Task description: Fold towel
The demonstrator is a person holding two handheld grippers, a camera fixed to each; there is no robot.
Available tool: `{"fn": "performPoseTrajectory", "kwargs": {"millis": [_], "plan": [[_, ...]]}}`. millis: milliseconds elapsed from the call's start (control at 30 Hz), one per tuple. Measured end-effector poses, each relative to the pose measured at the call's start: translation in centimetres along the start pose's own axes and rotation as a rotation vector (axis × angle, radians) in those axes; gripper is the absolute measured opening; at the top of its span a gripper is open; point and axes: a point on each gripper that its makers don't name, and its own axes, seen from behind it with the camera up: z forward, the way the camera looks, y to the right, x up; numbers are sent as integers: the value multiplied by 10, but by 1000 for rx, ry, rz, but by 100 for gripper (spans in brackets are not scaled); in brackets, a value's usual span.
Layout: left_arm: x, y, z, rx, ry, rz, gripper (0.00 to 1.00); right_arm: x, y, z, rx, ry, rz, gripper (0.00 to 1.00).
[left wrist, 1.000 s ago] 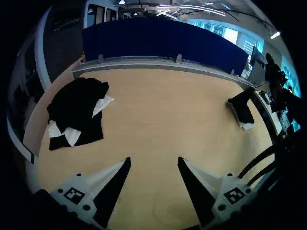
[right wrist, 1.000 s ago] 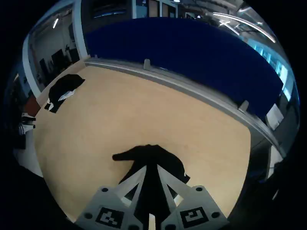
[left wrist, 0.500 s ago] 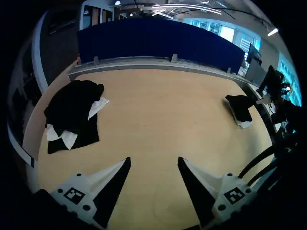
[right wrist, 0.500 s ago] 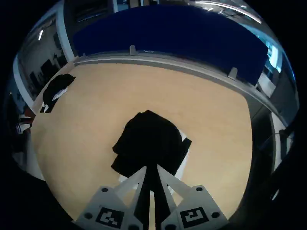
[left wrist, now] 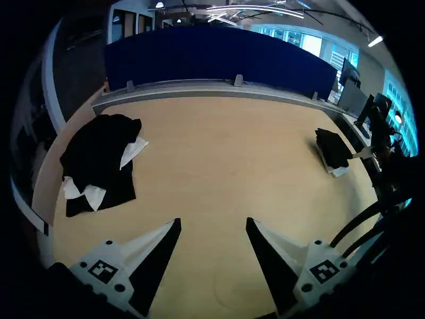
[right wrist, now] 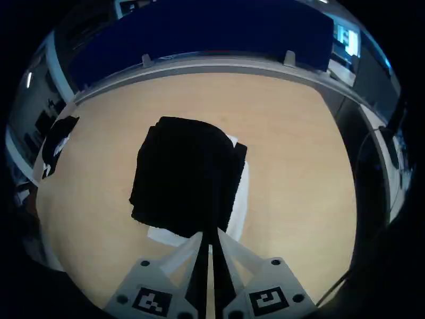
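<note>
A folded black towel lies flat on a white towel on the wooden table, right in front of my right gripper. Its fingers are shut on the black towel's near edge. In the left gripper view the same stack sits far right. A crumpled pile of black and white towels lies at the table's left, seen small in the right gripper view as the pile. My left gripper hovers open over bare wood, holding nothing.
A blue partition and a grey rail close off the table's far side. A dark chair frame and a person's dark figure stand at the right edge. Bare wood stretches between the pile and the stack.
The right gripper has lowered the hanging black towel and spread it flat on the white towel, tilting downward. The left gripper has hardly moved.
</note>
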Motion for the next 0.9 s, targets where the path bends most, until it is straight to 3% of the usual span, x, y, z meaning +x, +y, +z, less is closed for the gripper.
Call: {"fn": "performPoseTrajectory", "kwargs": {"millis": [200, 400, 500, 900], "plan": [[-2, -2, 1, -2, -2, -4, 90, -13, 15, 7, -54, -32, 43, 4], [-3, 0, 4, -3, -5, 8, 90, -18, 6, 16, -50, -30, 59, 5], [-2, 1, 3, -5, -4, 10, 90, -19, 5, 15, -55, -23, 58, 10], [-2, 3, 6, -18, -3, 7, 90, -16, 11, -9, -97, 30, 20, 72]]}}
